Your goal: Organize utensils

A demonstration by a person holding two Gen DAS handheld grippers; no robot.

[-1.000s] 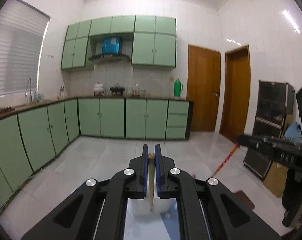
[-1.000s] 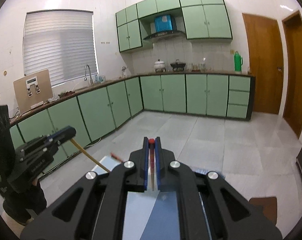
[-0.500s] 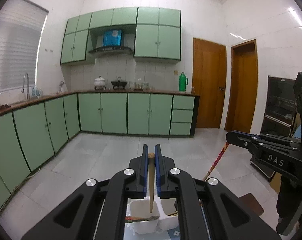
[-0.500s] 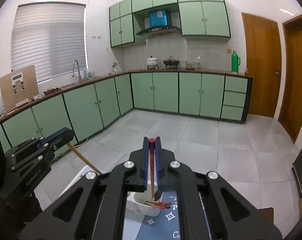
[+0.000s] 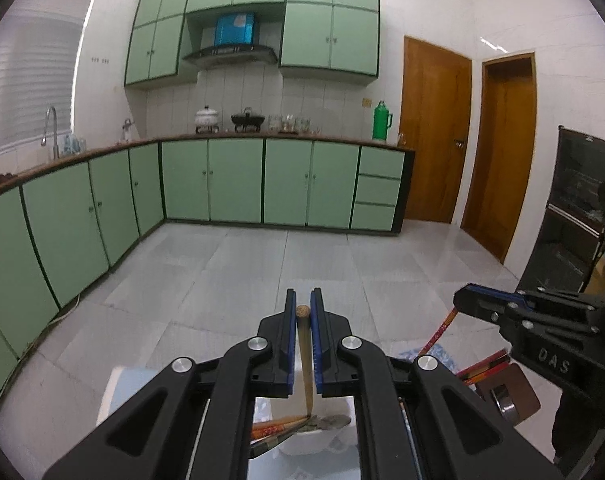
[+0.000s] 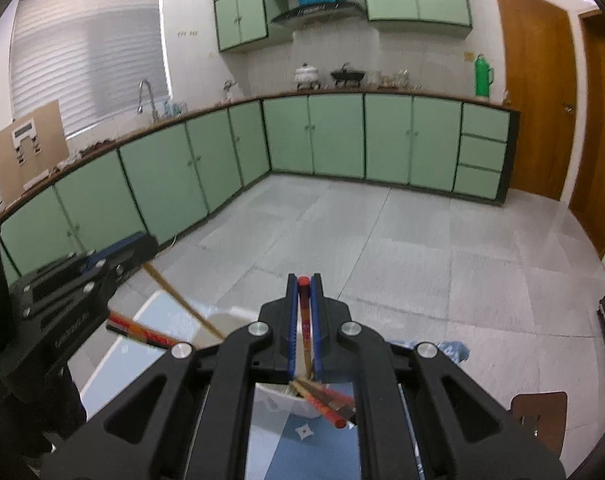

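Observation:
My left gripper (image 5: 303, 307) is shut on a plain wooden utensil handle (image 5: 305, 360), held upright; its lower end reaches into a white utensil holder (image 5: 322, 438) below, where several chopsticks and a metal spoon lie. My right gripper (image 6: 303, 281) is shut on a red-tipped chopstick (image 6: 304, 320), its lower end over the same white holder (image 6: 280, 402) with several red chopsticks in it. Each gripper shows in the other view: the right one (image 5: 468, 303) at the right, the left one (image 6: 142, 246) at the left with its wooden handle (image 6: 182, 304).
The holder stands on a table with a blue and white cloth (image 6: 314, 452). A brown chair seat (image 6: 538, 420) is at the lower right. Green kitchen cabinets (image 5: 238, 180), a tiled floor (image 5: 302, 264), wooden doors (image 5: 434, 132) and a black shelf unit (image 5: 578, 208) surround the area.
Both grippers have lowered and tipped downward with their utensils; the white holder and its chopsticks have come into view beneath them. Both stay shut.

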